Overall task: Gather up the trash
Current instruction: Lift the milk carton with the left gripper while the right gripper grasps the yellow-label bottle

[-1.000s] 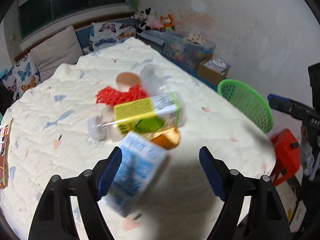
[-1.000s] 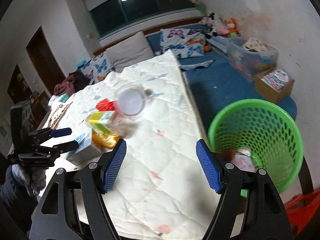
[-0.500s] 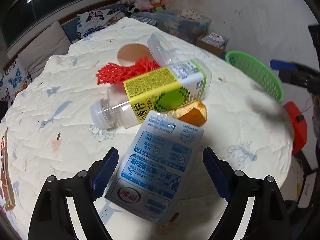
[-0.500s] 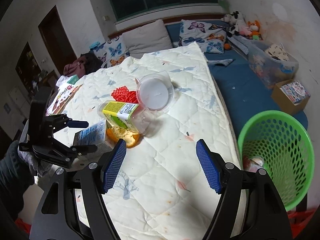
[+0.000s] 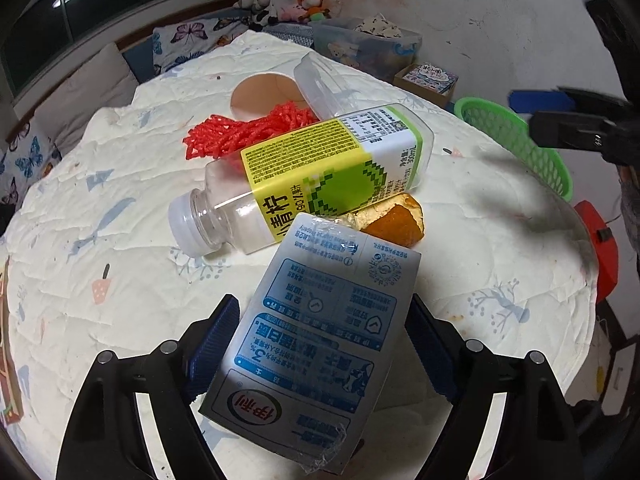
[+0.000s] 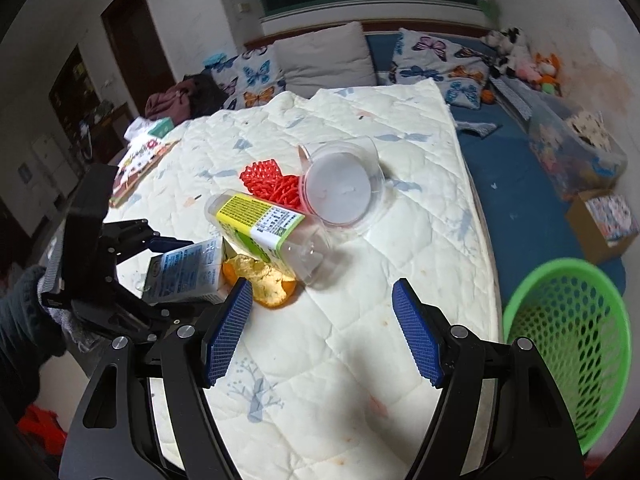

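Milk carton (image 5: 316,344): lying on the quilted mattress (image 5: 480,248), straddled by the left gripper (image 5: 320,344), whose jaws, just closing, are not yet seen pressing. Right gripper (image 6: 324,328): half open, empty. Next required: clamping, then carriage to the green basket (image 6: 568,344).

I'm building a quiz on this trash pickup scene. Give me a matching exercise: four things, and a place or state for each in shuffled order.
Things:
1. milk carton
2. bottle
3. orange peel
4. green basket

Places or states:
a. on the floor beside the bed
b. between the left gripper fingers
c. lying on its side, capped
d. tucked under the bottle's base

Pairs: 1-b, 2-c, 3-d, 4-a
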Motion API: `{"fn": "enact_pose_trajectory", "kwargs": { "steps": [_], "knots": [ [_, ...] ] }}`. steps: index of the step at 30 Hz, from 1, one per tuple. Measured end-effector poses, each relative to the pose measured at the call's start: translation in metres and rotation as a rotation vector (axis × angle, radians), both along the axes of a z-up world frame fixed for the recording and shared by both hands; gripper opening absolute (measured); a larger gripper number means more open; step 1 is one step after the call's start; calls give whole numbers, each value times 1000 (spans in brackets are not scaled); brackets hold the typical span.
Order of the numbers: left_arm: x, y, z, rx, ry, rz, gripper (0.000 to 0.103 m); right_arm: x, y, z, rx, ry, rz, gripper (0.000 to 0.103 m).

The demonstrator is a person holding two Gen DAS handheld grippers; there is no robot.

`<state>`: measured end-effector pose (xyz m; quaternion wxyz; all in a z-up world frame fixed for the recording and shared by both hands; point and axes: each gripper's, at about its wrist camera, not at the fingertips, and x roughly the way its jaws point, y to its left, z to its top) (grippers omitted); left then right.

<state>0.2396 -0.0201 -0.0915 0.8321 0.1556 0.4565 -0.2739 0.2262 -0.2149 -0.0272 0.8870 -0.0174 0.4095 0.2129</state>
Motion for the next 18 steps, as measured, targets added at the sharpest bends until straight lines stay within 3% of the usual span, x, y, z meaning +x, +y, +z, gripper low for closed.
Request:
{"fn": "enact_pose_trajectory", "kwargs": {
  "steps": [7, 12, 18],
  "knots": [
    [-6, 3, 6, -3, -19, 25, 69, 17, 21, -3, -74, 5, 137, 72],
    [-18, 18, 21, -33, -34, 72, 68, 28, 44, -4, -162, -2, 261, 72],
    [-27, 47, 34, -59, -26, 177, 68, 46, 82, -8, -246, 16, 431, 62]
  ]
}}
